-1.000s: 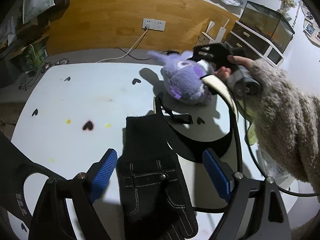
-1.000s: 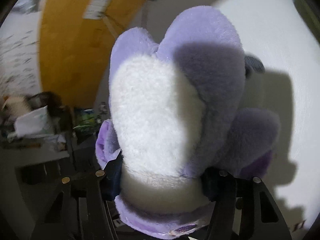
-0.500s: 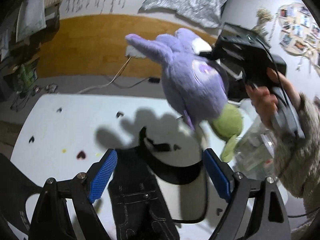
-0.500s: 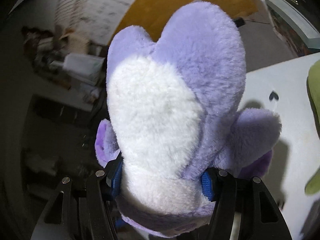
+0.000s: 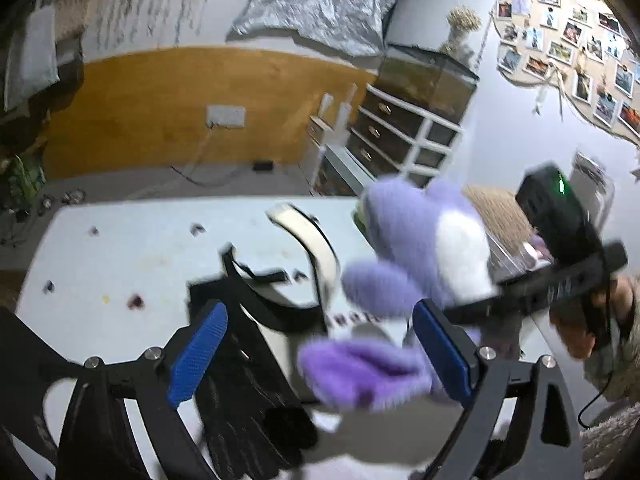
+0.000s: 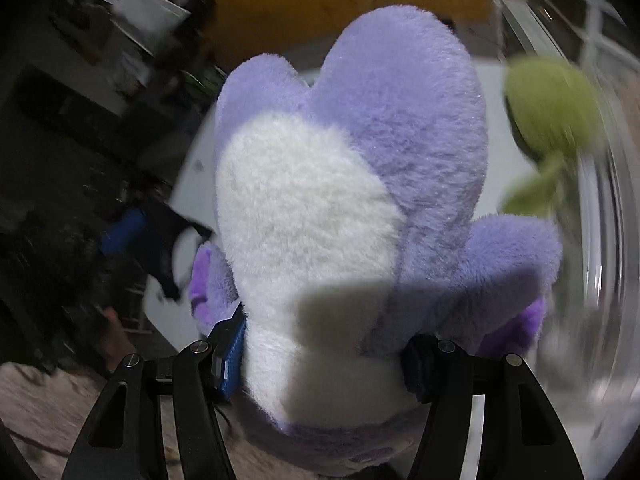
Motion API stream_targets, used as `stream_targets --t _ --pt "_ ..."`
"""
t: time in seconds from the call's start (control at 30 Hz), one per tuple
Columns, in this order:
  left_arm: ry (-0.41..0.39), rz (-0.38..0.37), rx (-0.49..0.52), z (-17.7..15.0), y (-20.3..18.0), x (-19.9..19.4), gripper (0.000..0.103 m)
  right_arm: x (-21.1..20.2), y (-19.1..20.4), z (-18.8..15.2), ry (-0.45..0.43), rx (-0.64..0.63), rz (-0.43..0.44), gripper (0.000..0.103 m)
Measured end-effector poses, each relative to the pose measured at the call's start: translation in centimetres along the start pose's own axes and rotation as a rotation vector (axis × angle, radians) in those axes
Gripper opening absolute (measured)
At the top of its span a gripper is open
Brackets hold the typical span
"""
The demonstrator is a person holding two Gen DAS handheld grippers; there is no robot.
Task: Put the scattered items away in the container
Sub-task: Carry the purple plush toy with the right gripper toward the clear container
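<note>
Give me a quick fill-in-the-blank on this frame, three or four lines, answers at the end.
1. The right gripper is shut on a ____ plush toy with a white belly.
2. Between the left gripper's open blue fingers, a black ____ lies on the table.
3. The soft toy beside the clear container is ____ in colour.

Answers: purple; glove; green

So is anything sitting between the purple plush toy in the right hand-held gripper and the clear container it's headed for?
Partly. The purple and white plush toy is clamped in the right hand-held gripper. A green plush toy lies by the clear plastic container's rim; blur hides whether it is inside or blocking.
</note>
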State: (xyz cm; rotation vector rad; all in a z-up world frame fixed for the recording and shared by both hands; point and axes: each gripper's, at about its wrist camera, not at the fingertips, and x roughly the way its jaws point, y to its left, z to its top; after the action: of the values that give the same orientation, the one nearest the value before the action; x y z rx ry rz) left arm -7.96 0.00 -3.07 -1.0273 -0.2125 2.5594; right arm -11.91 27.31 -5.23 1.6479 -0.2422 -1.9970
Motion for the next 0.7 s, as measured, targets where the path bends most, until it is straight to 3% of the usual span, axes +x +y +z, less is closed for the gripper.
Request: stream_targets --t 0.13,0.33,0.5,0.57,0.7 --pt "0.072 -0.036 0.029 -1.9 -2.1 1.3 0.095 2.7 -3.8 -4.7 0.033 0.180 -0.010 0.064" --pt "0.187 -0.092 0.092 -4.3 -5.6 4.1 0.095 6.5 -9.3 -10.6 0.029 0.550 0.009 0.064" --pt "0.254 -0.123 0.151 -6.4 -8.0 5.3 0.095 7.8 -13.0 -14.7 -0.063 0.816 0.117 0.080" --pt "0.278 -0.125 0.178 -7.2 -8.5 5.6 0.095 7.7 -13.7 -15.9 -0.084 0.866 0.165 0.086" --pt "0.334 -0.116 0.220 -9.2 -9.0 6.1 0.095 6.3 -12.2 -15.6 -0.061 0.894 0.187 0.087"
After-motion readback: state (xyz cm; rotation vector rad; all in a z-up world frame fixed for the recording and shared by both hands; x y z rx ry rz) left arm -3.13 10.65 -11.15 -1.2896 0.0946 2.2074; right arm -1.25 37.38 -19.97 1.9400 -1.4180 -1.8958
